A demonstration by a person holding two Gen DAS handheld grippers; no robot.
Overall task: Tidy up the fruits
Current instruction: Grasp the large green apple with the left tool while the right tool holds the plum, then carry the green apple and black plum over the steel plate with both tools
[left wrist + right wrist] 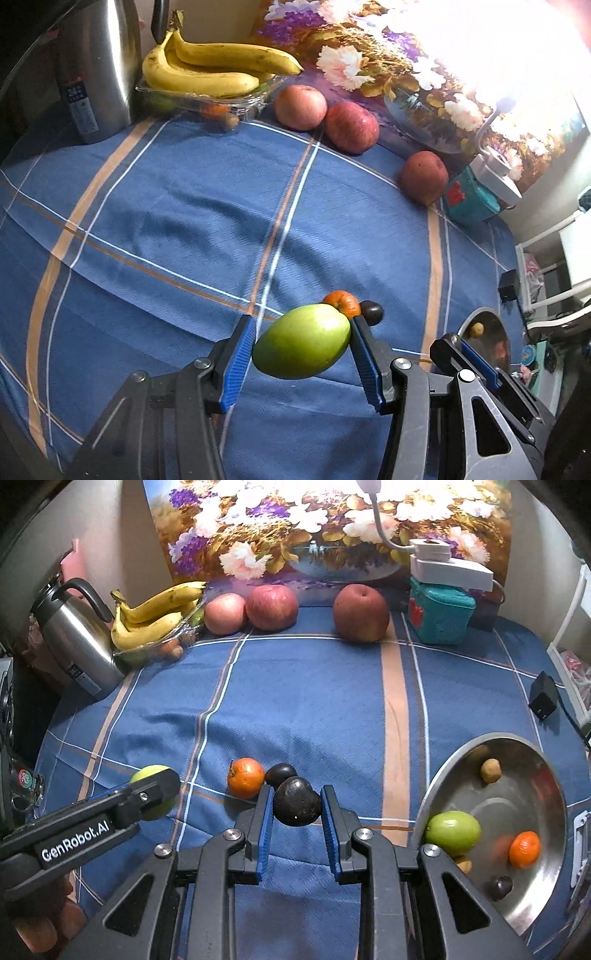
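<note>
My left gripper [301, 341] is shut on a green fruit [302, 341] and holds it above the blue plaid cloth; it also shows in the right wrist view [153, 792]. My right gripper [296, 803] is shut on a dark plum [296, 802]. An orange [245, 778] and a second dark plum [280, 774] lie on the cloth just beyond it. A steel bowl [443, 771] at the right holds a green fruit [452, 832], an orange [524, 850], a dark plum [500, 888] and small brown fruits [490, 770].
Three red apples [271, 607] line the back edge by the flower picture. Bananas [155, 618] lie on a clear tray beside a steel kettle [74, 638] at the back left. A teal box [439, 614] with a lamp stands back right. A black adapter [543, 696] lies right.
</note>
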